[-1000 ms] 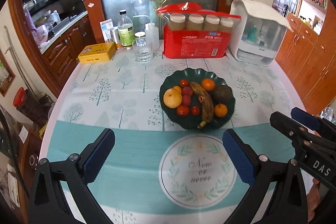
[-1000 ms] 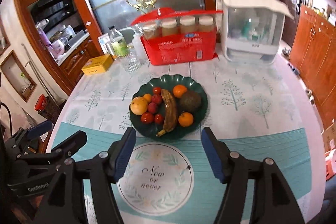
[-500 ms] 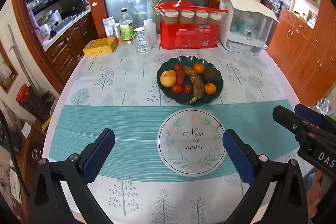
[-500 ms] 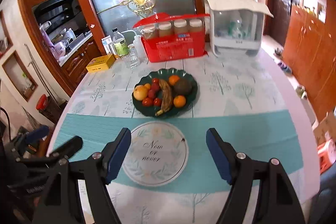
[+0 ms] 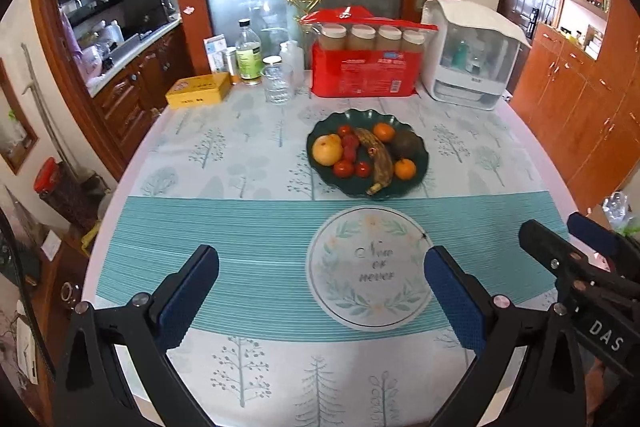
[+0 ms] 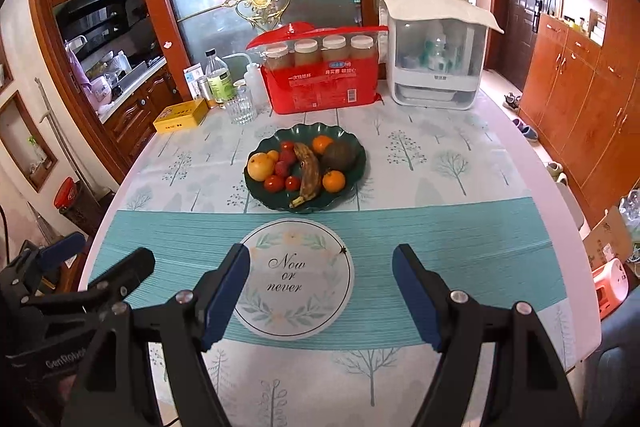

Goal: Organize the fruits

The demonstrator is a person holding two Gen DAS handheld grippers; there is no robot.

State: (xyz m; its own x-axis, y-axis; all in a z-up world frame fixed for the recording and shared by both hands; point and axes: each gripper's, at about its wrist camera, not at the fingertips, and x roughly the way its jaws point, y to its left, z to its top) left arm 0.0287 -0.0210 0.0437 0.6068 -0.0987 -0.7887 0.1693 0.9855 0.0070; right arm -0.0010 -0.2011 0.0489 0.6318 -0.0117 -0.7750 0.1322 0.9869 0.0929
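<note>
I hold my left gripper (image 5: 320, 291) and right gripper (image 6: 320, 291) spread wide and empty, well short of the plate (image 6: 356, 169), so both cameras take in the whole table. All the fruit sits on the plate: banana (image 6: 308, 171) across the middle, pear (image 6: 259, 166) at its left edge, so nothing rolls.

Both wrist views look forward and down from above the worktop's (image 5: 248, 239) near edge, well back. Left view sits left of right; both share the fruit plate (image 5: 420, 163) (image 6: 356, 163).
</note>
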